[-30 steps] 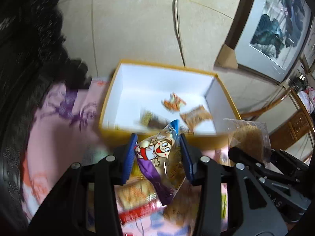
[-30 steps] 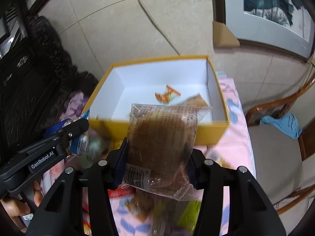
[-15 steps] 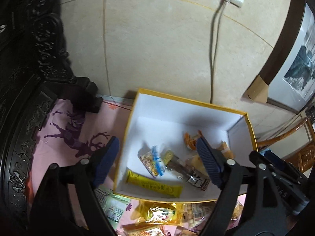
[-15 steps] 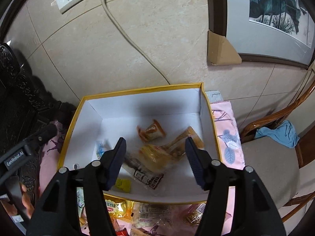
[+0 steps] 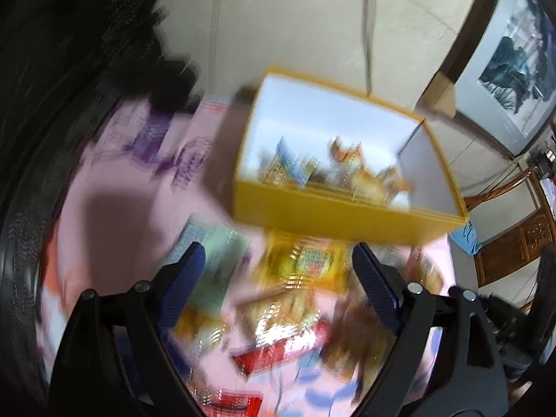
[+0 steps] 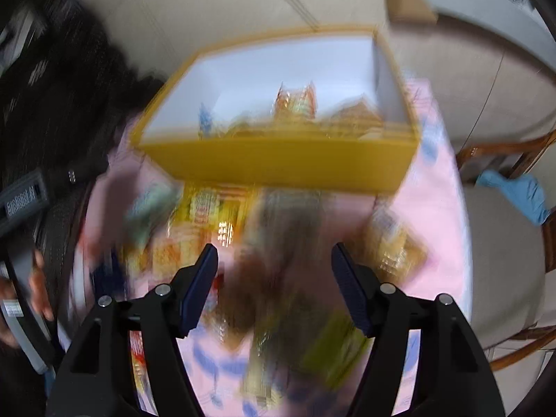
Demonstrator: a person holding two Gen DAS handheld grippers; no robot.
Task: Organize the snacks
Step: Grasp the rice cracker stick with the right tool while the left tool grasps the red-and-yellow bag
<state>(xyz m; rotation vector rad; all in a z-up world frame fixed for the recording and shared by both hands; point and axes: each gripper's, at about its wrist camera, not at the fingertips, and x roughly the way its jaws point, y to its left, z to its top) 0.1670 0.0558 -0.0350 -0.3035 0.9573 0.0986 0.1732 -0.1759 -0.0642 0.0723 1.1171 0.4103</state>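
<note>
Both views are motion-blurred. A yellow box with a white inside (image 5: 333,215) (image 6: 278,163) stands at the back of the pink cloth and holds several snack packets (image 5: 351,177) (image 6: 295,100). My left gripper (image 5: 278,278) is open and empty, above a pile of loose packets (image 5: 299,271) in front of the box. My right gripper (image 6: 274,281) is open and empty over a brownish packet (image 6: 278,243) in the same pile. The left gripper's body (image 6: 24,198) shows at the left edge of the right wrist view.
A pink patterned cloth (image 5: 114,187) covers the table. Dark carved furniture (image 5: 52,52) stands at left. A tiled wall with a cable (image 5: 368,27) is behind the box. A wooden chair with a blue cloth (image 6: 517,191) is at right. A framed picture (image 5: 514,69) leans on the wall.
A second ago each gripper held a packet; both packets then lay in the box with jaws open. Now both grippers have pulled back and down over the pile in front of the box.
</note>
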